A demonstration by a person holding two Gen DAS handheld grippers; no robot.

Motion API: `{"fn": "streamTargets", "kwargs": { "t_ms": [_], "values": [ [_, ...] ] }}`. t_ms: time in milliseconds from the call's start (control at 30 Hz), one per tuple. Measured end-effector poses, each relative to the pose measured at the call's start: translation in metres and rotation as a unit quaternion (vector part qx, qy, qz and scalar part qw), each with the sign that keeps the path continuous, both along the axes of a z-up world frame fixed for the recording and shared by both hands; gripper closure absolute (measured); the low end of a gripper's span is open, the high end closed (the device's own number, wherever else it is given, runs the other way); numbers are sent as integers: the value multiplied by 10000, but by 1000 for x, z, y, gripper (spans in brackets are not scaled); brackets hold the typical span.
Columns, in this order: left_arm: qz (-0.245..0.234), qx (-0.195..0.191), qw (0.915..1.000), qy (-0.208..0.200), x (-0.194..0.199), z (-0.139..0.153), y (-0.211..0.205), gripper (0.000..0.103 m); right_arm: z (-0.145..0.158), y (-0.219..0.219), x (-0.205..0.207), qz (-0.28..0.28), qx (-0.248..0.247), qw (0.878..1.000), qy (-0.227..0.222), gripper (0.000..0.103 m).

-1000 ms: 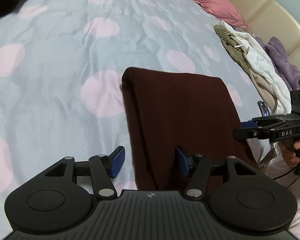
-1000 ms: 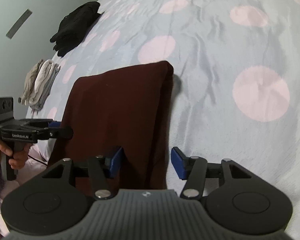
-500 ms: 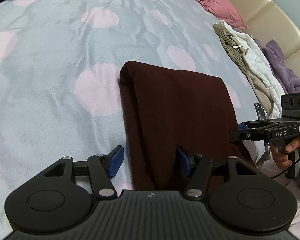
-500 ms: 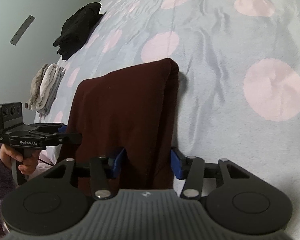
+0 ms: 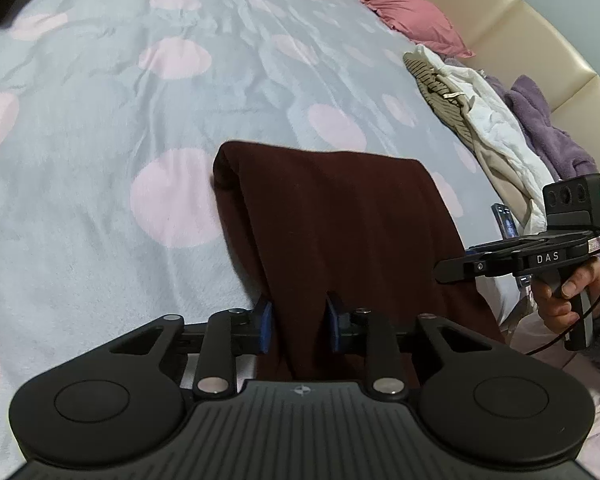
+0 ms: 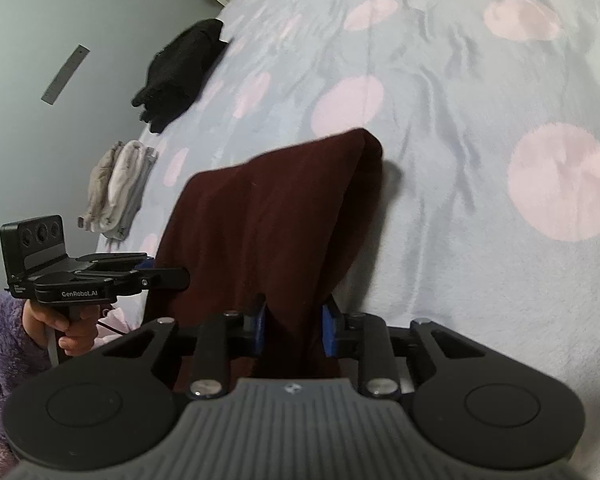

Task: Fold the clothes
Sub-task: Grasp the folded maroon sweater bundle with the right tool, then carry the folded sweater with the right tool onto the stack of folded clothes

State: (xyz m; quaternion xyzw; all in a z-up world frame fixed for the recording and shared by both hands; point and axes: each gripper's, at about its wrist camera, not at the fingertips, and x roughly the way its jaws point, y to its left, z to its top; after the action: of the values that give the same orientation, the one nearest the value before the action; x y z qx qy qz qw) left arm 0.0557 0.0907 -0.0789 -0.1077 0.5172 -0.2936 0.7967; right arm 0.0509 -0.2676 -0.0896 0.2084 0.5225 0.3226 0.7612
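Two tongs close on the near end of a dark red cloth.

The left tongs (image 5: 298,326) are narrow and closing, with the cloth (image 5: 340,232) bunched between the blue pads. The right tongs (image 6: 294,330) do the same on the other corner. The cloth stretches away from both tongs over the spotted blanket (image 5: 140,120).
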Motion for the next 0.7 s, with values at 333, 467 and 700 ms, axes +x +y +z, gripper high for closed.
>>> {"fn": "streamTargets", "kwargs": {
  "t_ms": [333,467,700],
  "values": [
    [151,-250,9982,-527,-7,49,17,82,47,29,9,-12,659,9974,-295,74],
    [458,-186,9961,-726,-4,83,43,82,72,71,26,69,1016,9940,-406,74],
    [1248,433,9863,-985,0,148,117,83,117,186,58,584,1396,9863,-660,74]
  ]
}}
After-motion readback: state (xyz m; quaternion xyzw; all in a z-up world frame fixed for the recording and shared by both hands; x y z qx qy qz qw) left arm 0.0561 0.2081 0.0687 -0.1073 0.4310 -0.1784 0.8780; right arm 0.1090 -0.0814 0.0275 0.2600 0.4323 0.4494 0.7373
